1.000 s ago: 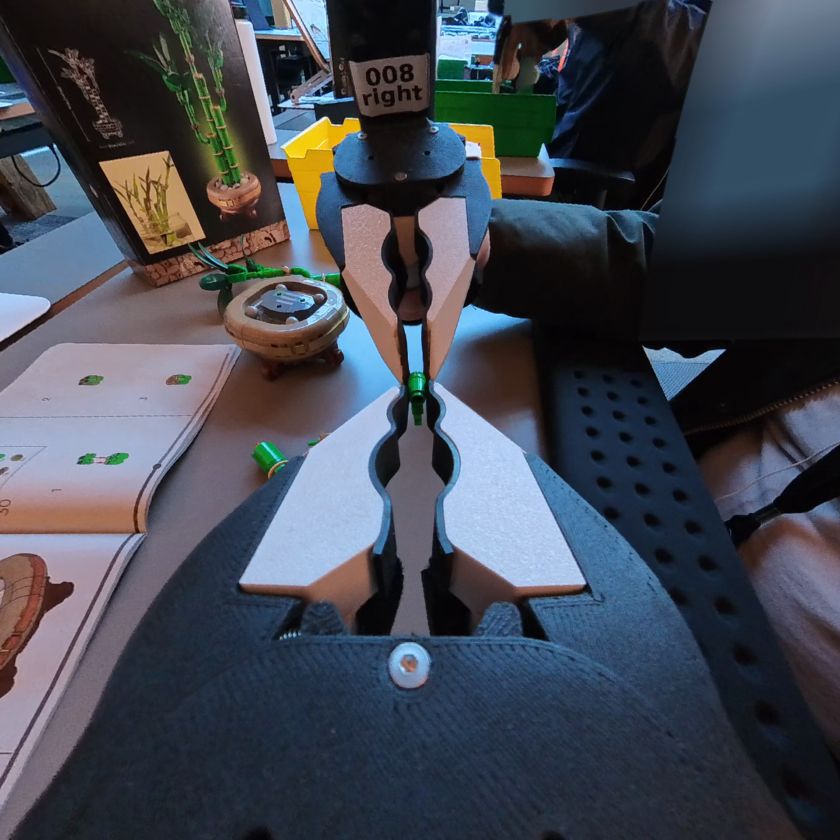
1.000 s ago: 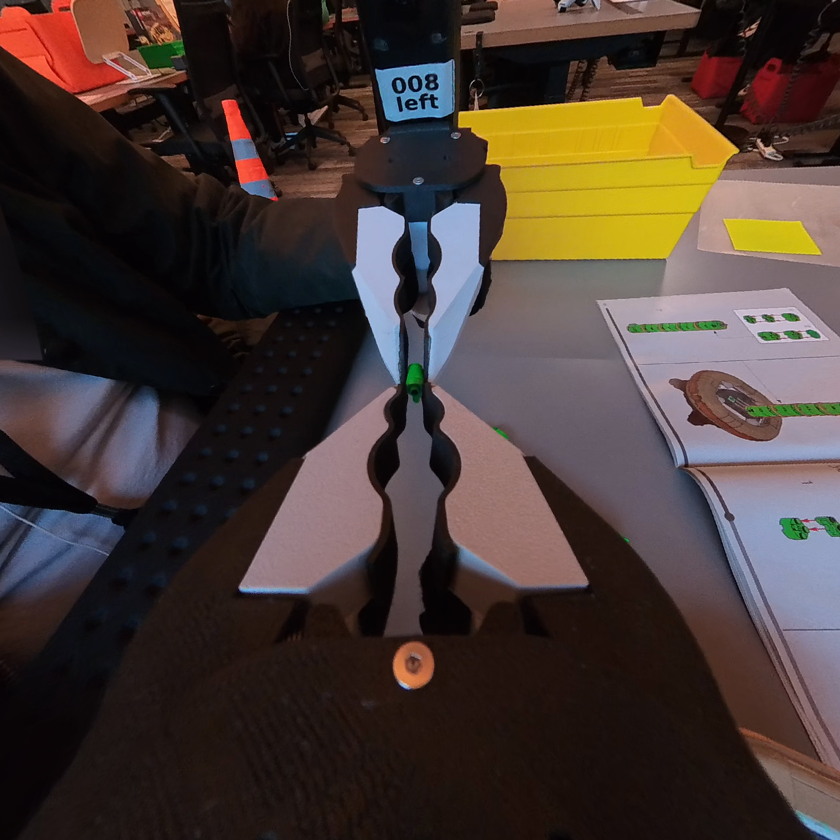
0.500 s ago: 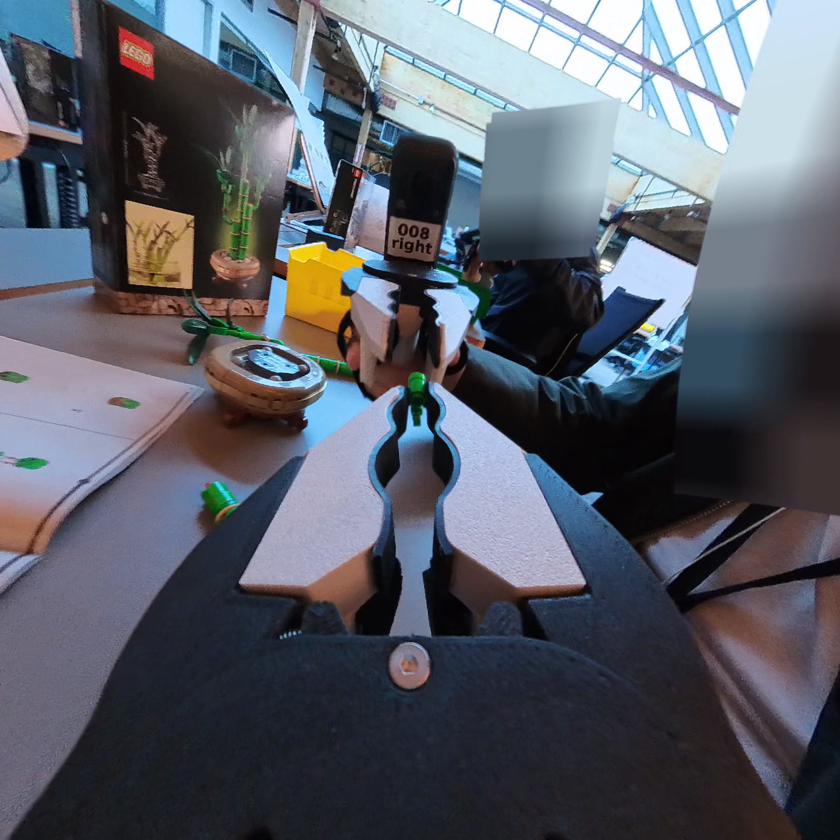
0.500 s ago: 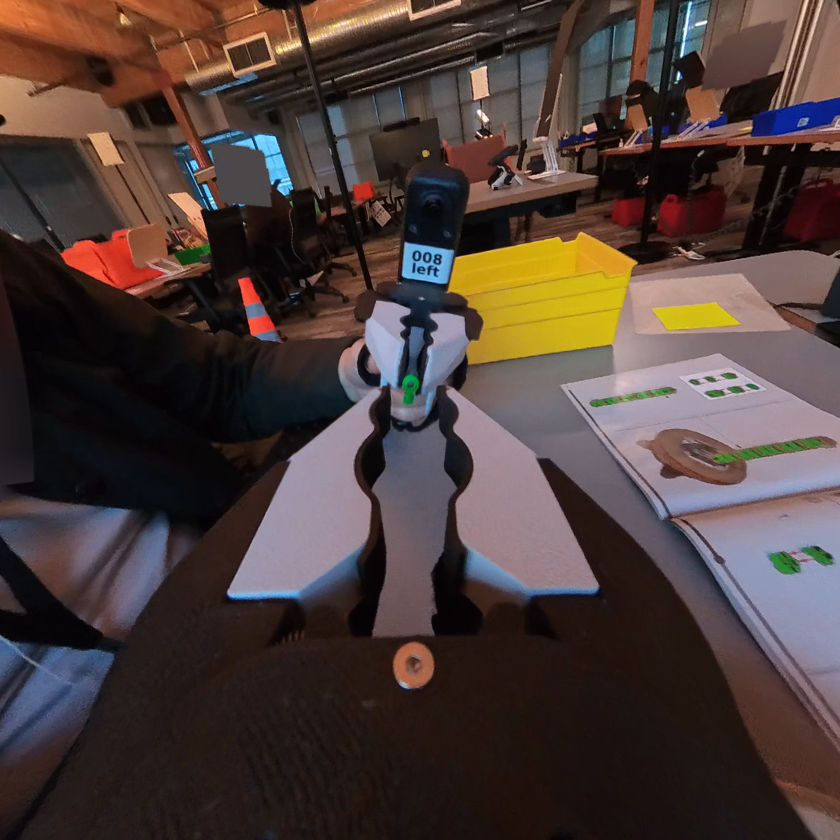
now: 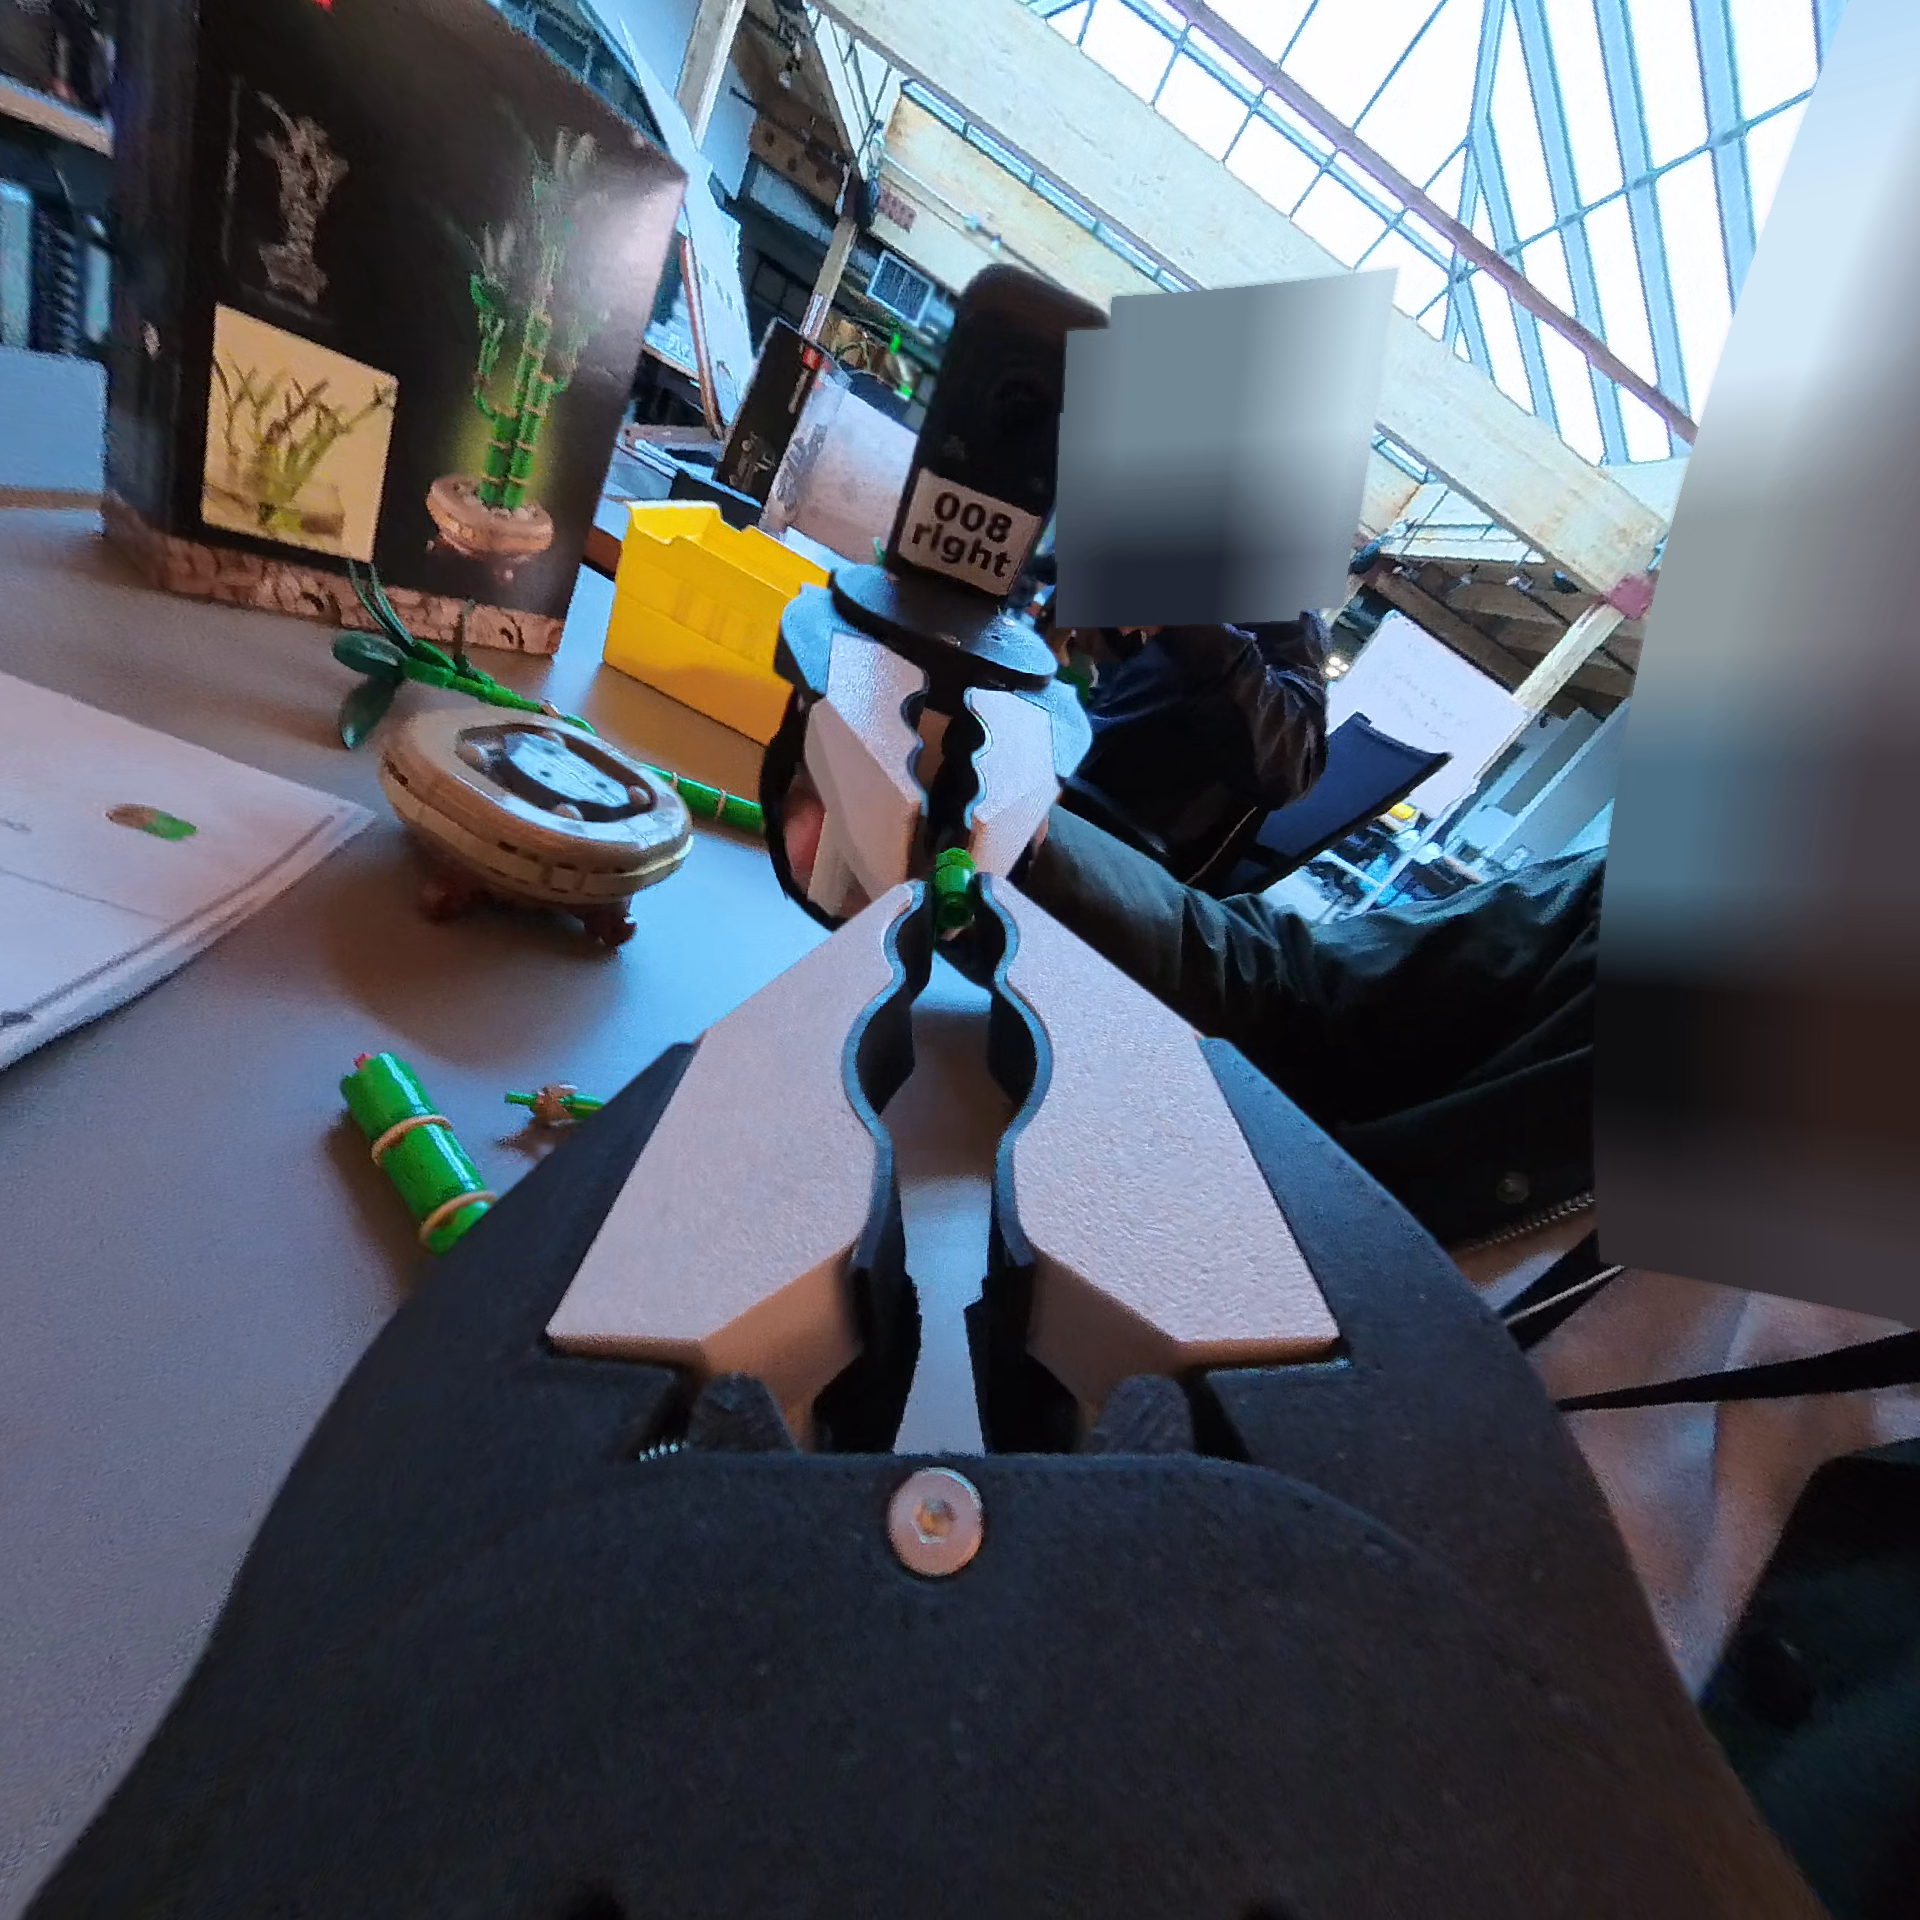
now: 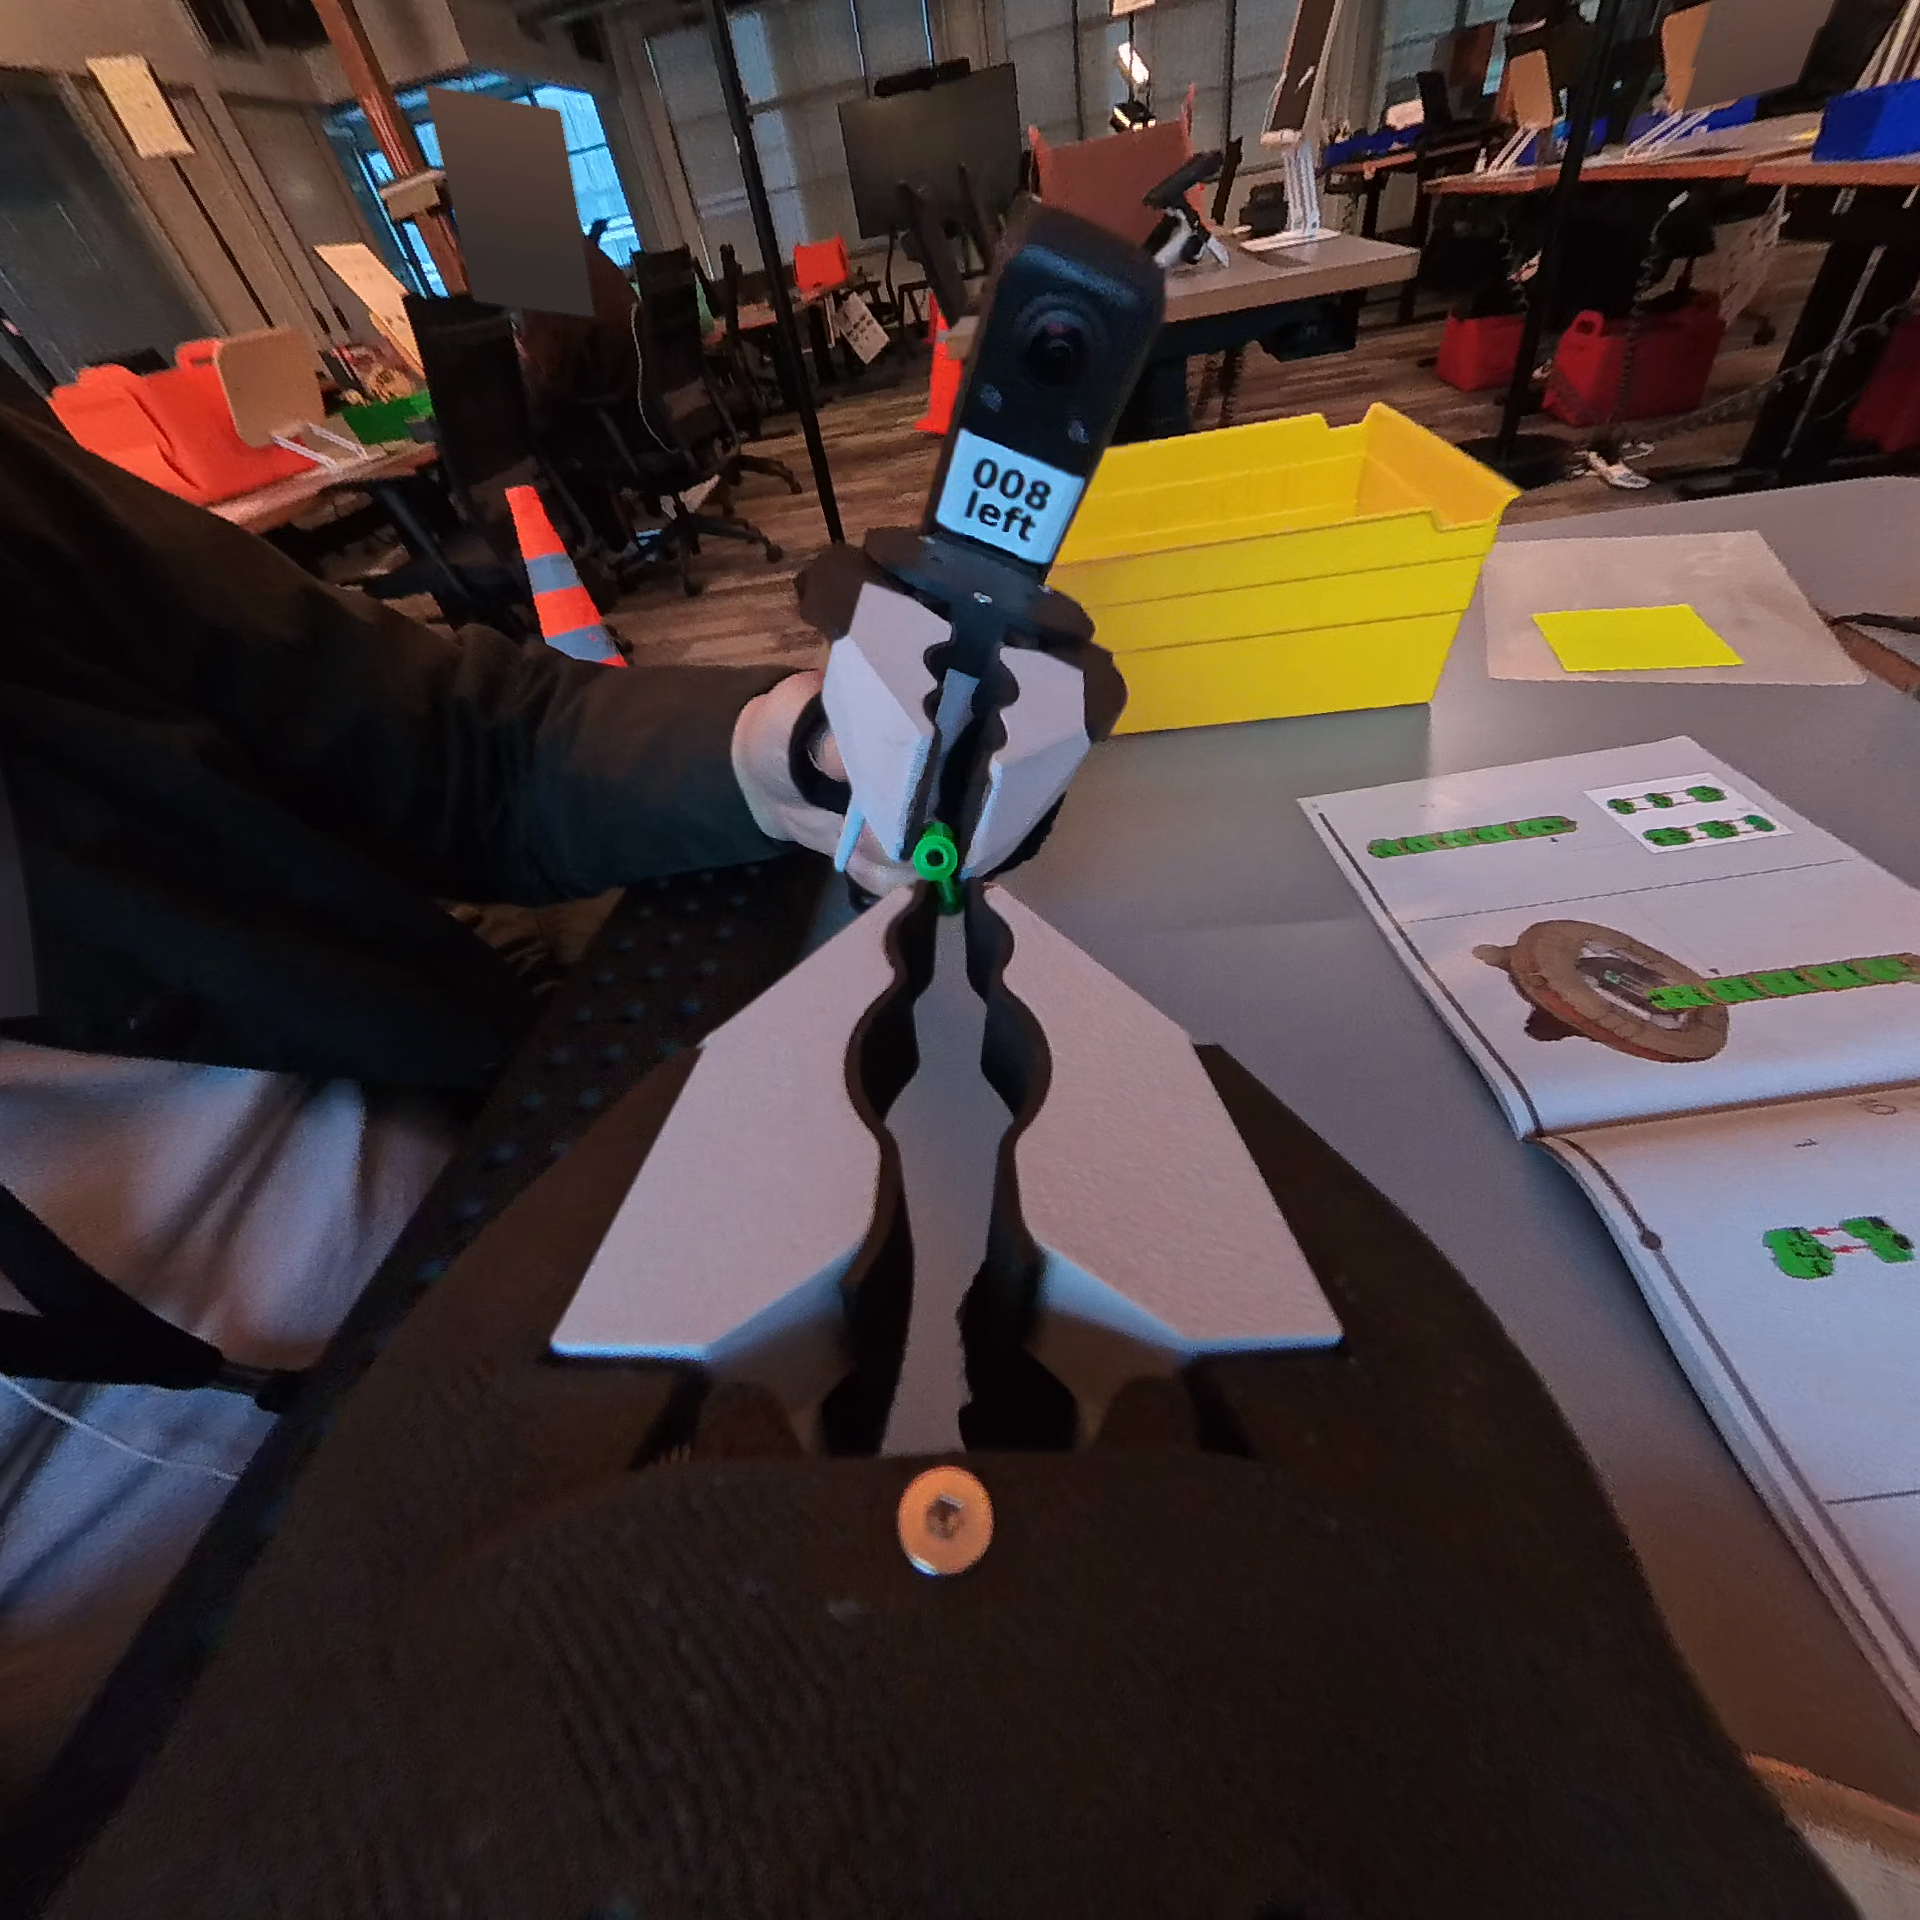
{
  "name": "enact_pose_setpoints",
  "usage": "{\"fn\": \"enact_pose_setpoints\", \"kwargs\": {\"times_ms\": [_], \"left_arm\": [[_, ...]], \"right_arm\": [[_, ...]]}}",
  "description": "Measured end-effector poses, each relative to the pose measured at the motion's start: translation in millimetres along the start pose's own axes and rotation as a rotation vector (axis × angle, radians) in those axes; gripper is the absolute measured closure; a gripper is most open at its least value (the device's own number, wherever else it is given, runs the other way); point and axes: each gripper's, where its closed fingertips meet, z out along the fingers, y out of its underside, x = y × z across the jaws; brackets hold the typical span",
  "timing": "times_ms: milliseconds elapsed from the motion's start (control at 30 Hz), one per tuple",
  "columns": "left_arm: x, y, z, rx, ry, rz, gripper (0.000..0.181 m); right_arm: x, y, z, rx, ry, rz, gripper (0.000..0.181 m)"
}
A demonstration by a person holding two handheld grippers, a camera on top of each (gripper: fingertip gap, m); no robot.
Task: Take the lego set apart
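Observation:
My left gripper (image 5: pixel 951 902) is shut on a small green lego piece (image 5: pixel 952 900) at its tips, held above the table. My right gripper (image 6: pixel 940 896) is shut on a small green piece (image 6: pixel 935 858) too. The grippers face each other tip to tip: the right gripper (image 5: pixel 940 831) shows just behind the piece in the left wrist view, and the left gripper (image 6: pixel 935 826) in the right wrist view. I cannot tell whether the two green bits are joined. A tan round pot base (image 5: pixel 535 805) stands on the table to the left.
A green bamboo segment (image 5: pixel 416 1148) and a tiny green bit (image 5: pixel 551 1103) lie on the table. A leafy stalk (image 5: pixel 416 665), the set's box (image 5: pixel 364 343) and a yellow bin (image 6: pixel 1278 582) stand behind. An open booklet (image 6: pixel 1662 987) lies right.
Both grippers have tilted up from looking down at the table to nearly level. They drew apart half a second ago and now stand tip to tip again, rolled slightly.

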Motion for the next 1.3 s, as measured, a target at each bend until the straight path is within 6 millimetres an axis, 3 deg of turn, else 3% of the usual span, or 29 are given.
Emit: {"fn": "enact_pose_setpoints", "kwargs": {"times_ms": [133, 233, 300, 400, 500, 600, 667, 767, 967, 1167, 1300], "left_arm": [[11.5, -6.6, -2.7, 0.048, 0.148, -0.189, 0.177], [3.3, -1.5, -2.8, 0.031, 0.109, -0.175, 0.176], [0.0, -3.9, -4.1, 0.052, 0.094, -0.16, 0.177], [2.9, -4.3, -7.9, 0.048, 0.149, -0.19, 0.176], [-6.4, 3.1, -8.2, 0.009, 0.106, -0.176, 0.177], [-22.9, 26.9, -5.2, -0.16, -0.06, 0.027, 0.175], [-27.9, 38.5, -4.1, -0.262, -0.151, 0.213, 0.175], [-25.0, 42.8, -1.1, -0.325, -0.244, 0.514, 0.176], [-19.5, 49.0, 3.3, -0.389, -0.338, 0.871, 0.175], [-22.4, 45.0, 3.2, -0.378, -0.396, 0.949, 0.175], [-23.7, 43.0, 2.4, -0.373, -0.43, 1.002, 0.175]], "right_arm": [[3.8, 4.4, -6.3, -0.032, 0.04, -0.091, 0.178], [-2.7, -8.4, -10.5, 0.044, -0.012, -0.042, 0.178], [2.1, -3.1, -11.9, 0.018, 0.001, -0.013, 0.178], [8.2, 23.1, -10.8, -0.102, -0.019, 0.093, 0.178], [11.8, 62.9, -3.4, -0.285, -0.017, 0.112, 0.177], [12.3, 96.3, 4.8, -0.444, -0.014, 0.076, 0.177], [12.0, 102.9, 6.8, -0.468, -0.022, 0.084, 0.174], [11.6, 90.1, 5.1, -0.396, -0.037, 0.159, 0.162], [3.7, 24.9, -4.9, -0.044, -0.181, 0.439, 0.167], [3.2, 38.6, 2.0, -0.091, -0.216, 0.546, 0.163], [0.8, 37.5, 4.1, -0.084, -0.24, 0.556, 0.173]]}}
